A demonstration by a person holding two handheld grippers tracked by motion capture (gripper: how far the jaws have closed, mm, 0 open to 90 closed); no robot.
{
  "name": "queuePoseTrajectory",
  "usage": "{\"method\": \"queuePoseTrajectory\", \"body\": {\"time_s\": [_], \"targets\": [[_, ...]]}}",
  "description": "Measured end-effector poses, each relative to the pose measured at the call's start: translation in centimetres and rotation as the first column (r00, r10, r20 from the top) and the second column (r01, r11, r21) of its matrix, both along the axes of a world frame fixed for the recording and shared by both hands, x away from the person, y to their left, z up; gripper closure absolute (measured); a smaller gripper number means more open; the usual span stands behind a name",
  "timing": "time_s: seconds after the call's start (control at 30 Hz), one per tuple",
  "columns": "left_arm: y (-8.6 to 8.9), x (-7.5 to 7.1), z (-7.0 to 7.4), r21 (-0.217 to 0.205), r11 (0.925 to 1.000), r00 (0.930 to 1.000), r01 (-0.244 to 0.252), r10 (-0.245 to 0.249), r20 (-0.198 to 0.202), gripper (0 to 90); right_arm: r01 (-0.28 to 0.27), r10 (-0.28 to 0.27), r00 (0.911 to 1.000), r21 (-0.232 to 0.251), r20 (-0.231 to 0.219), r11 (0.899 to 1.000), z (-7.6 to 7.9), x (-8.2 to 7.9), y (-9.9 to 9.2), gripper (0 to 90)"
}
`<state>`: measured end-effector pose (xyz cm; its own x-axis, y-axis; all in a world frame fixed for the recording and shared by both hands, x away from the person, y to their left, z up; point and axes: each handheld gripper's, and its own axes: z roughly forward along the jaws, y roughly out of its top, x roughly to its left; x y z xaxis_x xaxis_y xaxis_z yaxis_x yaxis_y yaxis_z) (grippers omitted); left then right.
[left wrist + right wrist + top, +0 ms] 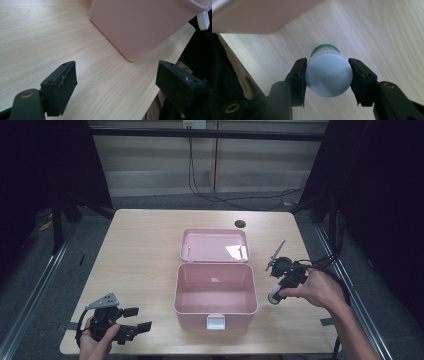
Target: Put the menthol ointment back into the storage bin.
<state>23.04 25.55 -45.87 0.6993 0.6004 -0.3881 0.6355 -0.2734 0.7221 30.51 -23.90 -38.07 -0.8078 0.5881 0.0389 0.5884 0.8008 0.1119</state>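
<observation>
An open pink box stands mid-table with its lid laid back flat and a white latch at its front. Its inside looks empty. My right gripper is just right of the box, shut on a small bottle with a pale blue-white cap and a green band. Both jaws press the cap's sides in the right gripper view. My left gripper rests at the table's front left corner, open, with nothing between its fingers. The box's pink wall rises ahead of it.
A dark round hole marks the table's far side behind the lid. Black cables run across the floor beyond the table. Bare wood lies left of the box. The table's near edge passes close under both hands.
</observation>
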Motion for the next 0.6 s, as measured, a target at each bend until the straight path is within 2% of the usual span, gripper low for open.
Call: {"method": "queuePoseTrajectory", "body": {"time_s": [0.6], "targets": [[-0.1, 0.0, 0.0, 0.003, 1.0, 1.0, 0.0, 0.0, -0.003, 16.9, -0.039, 0.039, 0.9989, 0.007, 0.026, 0.999, 2.4, -0.3, 0.8, 51.5]]}}
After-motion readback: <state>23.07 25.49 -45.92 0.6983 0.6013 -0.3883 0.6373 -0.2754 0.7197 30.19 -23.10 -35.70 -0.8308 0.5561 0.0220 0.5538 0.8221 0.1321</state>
